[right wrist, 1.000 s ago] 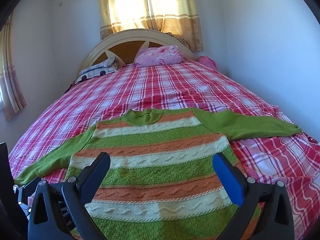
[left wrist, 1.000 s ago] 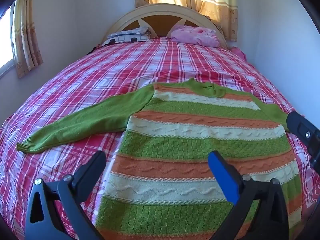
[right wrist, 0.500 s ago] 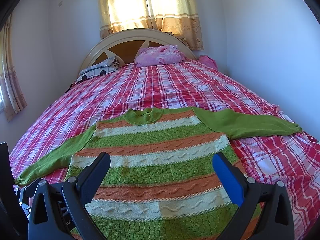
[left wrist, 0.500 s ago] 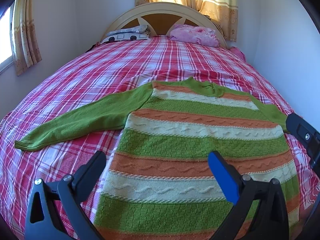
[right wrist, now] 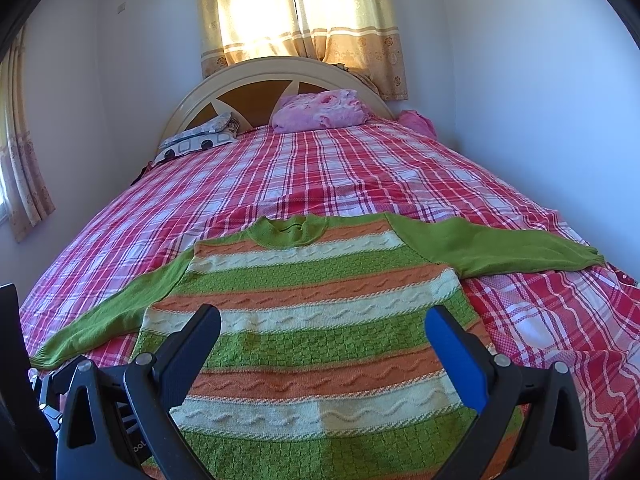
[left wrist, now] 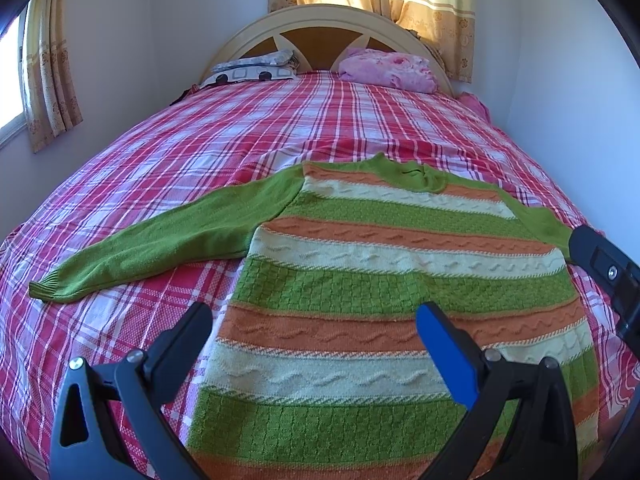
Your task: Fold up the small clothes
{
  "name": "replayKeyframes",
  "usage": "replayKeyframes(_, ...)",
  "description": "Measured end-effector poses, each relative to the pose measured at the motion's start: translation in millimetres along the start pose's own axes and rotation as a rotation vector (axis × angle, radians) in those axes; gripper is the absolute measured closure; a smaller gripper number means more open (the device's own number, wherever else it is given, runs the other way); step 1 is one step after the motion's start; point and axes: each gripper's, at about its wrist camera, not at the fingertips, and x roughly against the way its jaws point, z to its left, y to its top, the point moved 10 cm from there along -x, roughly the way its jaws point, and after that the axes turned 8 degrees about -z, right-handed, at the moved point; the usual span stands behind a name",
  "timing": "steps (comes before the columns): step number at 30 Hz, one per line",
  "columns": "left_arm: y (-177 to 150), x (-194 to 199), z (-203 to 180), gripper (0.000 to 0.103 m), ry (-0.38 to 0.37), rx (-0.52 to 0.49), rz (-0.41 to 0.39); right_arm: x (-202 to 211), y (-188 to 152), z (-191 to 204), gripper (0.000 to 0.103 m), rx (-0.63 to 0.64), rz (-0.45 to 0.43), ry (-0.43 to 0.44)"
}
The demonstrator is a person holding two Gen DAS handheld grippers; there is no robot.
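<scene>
A knitted sweater [left wrist: 360, 280] lies flat on the bed [left wrist: 280, 128], with its front side up and its neck [left wrist: 408, 172] pointing to the headboard [left wrist: 320, 28]. The body has wide stripes in green, orange and cream, with wave and block patterns in the knitting. Both sleeves are plain green. The left sleeve [left wrist: 160, 244] is spread out to the side and a little down, and its ribbed cuff [left wrist: 44, 290] rests on the red checked cover [right wrist: 360, 168]. The right sleeve [right wrist: 492, 248] is also spread out, and its cuff reaches close to the right edge of the bed.

Beyond the neck of the sweater, the cover is free up to the two pillows, a patterned pillow [left wrist: 252, 70] and a pink pillow [left wrist: 388, 70], which lie at the headboard. A white wall is close along the right side of the bed. On the left side there is more free cover beside the left sleeve.

The left claw [left wrist: 316, 328] is above the lower left part of the sweater body, its two fingers wide apart and holding nothing. The right claw [right wrist: 324, 332] is above the lower middle of the body, also wide apart and with nothing between its fingers. In the left wrist view a part of the right claw shows at the right border
</scene>
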Motion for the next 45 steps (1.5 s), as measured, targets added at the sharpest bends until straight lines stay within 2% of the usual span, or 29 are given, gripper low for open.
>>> replayKeyframes(45, 0.4, 2.0, -3.6, 0.000, -0.010, 0.004, 0.006, 2.6, 1.1, -2.9, 0.001, -0.003, 0.000, 0.000)
